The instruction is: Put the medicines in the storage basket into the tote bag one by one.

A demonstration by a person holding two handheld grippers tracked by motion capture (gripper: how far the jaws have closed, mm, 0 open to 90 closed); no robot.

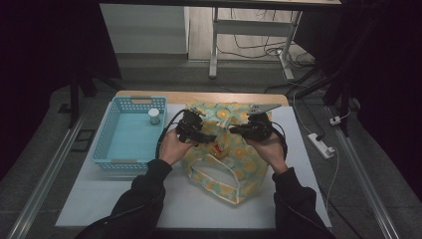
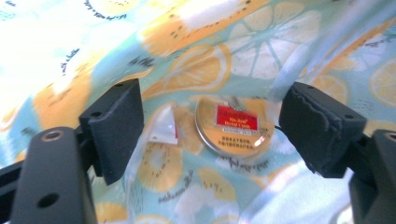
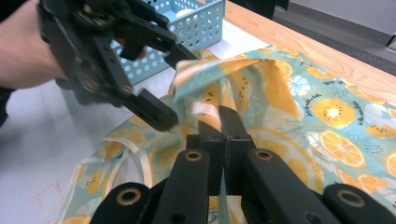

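Right tool: jaws clenched on a fold of the bag's rim, holding the mouth up. Left tool: released, pads apart with nothing pressed between them; through the gap, a round tin with a red label lies down inside the bag, a small white sachet just beside it. In the right gripper view the left tool sits at the lifted rim, one jaw either side of the cloth edge, not pinching.

Step in hand, by my reading: emptying the bag, or loading it; cannot tell which. The left tool looks to have let go above the tin. The next move calls for the right tool to keep the mouth open, while the left goes straight down past the loose cloth without snagging it.

Bag: thin limp fabric, pale blue with orange citrus slices, pale strap handles, heavily creased, lying at mid bench. Tin: flat, metal, shiny rim, likely slippery edge-on. Left of the bag, a blue perforated plastic basket, holding a small white-capped jar. Bench top is smooth and white, with a wood strip at the far edge.
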